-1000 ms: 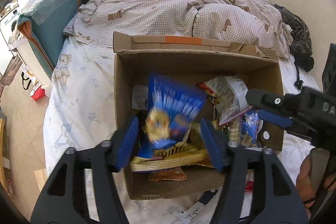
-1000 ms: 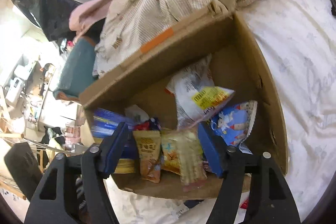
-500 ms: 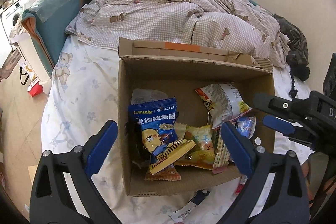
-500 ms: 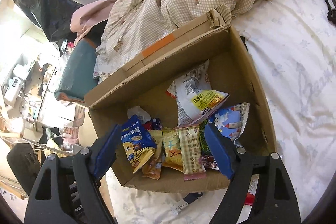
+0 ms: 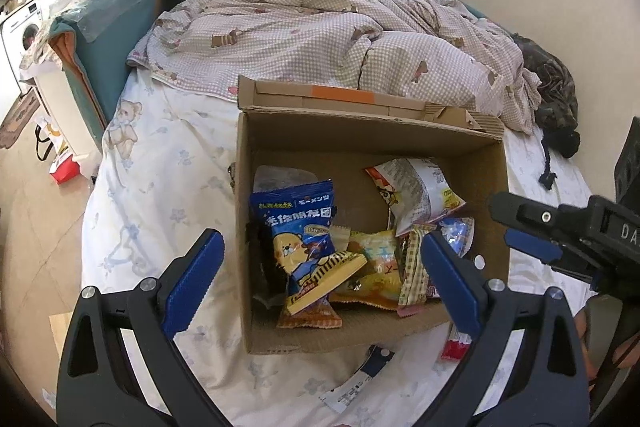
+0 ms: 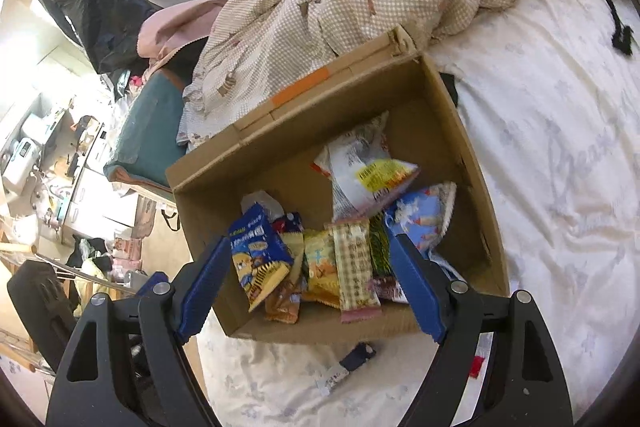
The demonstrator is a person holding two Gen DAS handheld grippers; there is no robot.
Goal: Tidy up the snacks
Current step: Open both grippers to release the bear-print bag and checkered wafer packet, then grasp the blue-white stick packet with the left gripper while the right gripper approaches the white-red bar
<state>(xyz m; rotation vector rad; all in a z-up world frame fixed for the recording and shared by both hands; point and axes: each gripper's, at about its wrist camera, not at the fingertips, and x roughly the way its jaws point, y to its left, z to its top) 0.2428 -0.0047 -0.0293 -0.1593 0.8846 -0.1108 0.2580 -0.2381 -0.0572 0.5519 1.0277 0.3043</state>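
Note:
An open cardboard box (image 5: pixel 360 139) stands on the bed and holds several snack packets. A blue packet with a cartoon bear (image 5: pixel 298 227) lies at the box's left, next to yellow packets (image 5: pixel 372 267) and a white crisp bag (image 5: pixel 416 191). My left gripper (image 5: pixel 320 279) is open and empty, held above the box's near side. My right gripper (image 6: pixel 308 287) is open and empty over the same box (image 6: pixel 460 131); the blue packet (image 6: pixel 256 259) shows there too. The right gripper also shows in the left wrist view (image 5: pixel 560 227), at the box's right.
A rumpled checked duvet (image 5: pixel 320 35) lies behind the box. A white and dark wrapper (image 5: pixel 356 379) and a red one (image 5: pixel 454 345) lie on the sheet in front of it. The bed's left edge drops to a cluttered floor (image 5: pixel 36 187).
My left gripper opened and let go of the blue bear packet, which now lies in the box. Both grippers have drawn back and up from the box.

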